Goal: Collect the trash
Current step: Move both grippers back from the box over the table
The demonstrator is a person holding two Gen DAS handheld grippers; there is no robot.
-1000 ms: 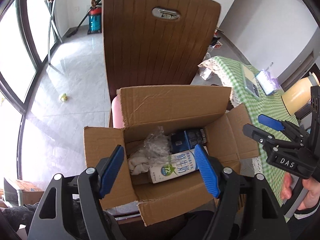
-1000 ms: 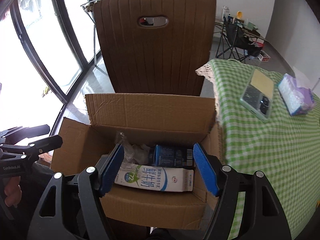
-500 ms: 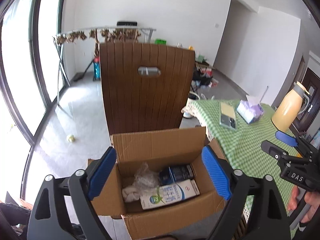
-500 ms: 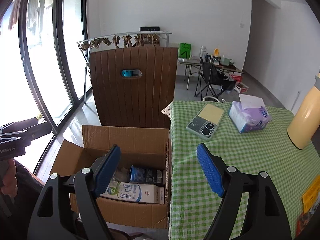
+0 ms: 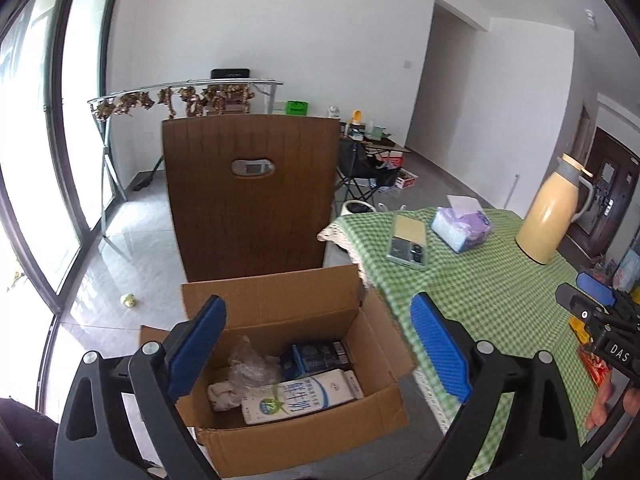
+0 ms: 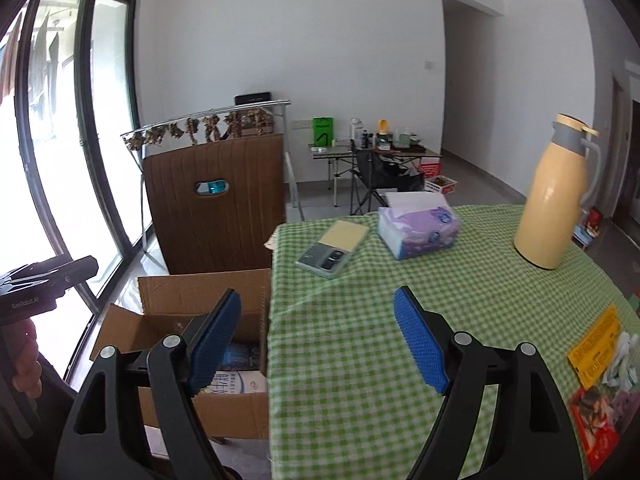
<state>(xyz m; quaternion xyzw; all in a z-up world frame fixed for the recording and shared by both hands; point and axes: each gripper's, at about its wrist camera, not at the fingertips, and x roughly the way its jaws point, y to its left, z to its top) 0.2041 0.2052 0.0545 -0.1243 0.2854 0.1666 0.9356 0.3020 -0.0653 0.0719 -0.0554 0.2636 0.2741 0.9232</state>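
Observation:
An open cardboard box (image 5: pixel 280 304) (image 6: pixel 200 292) stands on a chair seat beside the table. In it lie a white milk carton (image 5: pixel 300 398), a dark blue pack (image 5: pixel 316 356), crumpled clear plastic (image 5: pixel 250 366) and a whitish wad (image 5: pixel 224 392). My left gripper (image 5: pixel 316 356) is open and empty above the box. My right gripper (image 6: pixel 318 344) is open and empty over the table's left edge. On the table's right side lie a yellow wrapper (image 6: pixel 596 348), crumpled paper (image 6: pixel 622 364) and a red packet (image 6: pixel 596 420).
A brown chair back (image 5: pixel 248 192) rises behind the box. The green checked table (image 6: pixel 440 320) carries a phone (image 6: pixel 334 248), a tissue pack (image 6: pixel 418 230) and a yellow thermos jug (image 6: pixel 556 196). A small yellow object (image 5: pixel 128 300) lies on the floor.
Both grippers have lifted up and back from the box. The right one has swung right over the table, bringing the jug and the wrappers into view. Both stay open.

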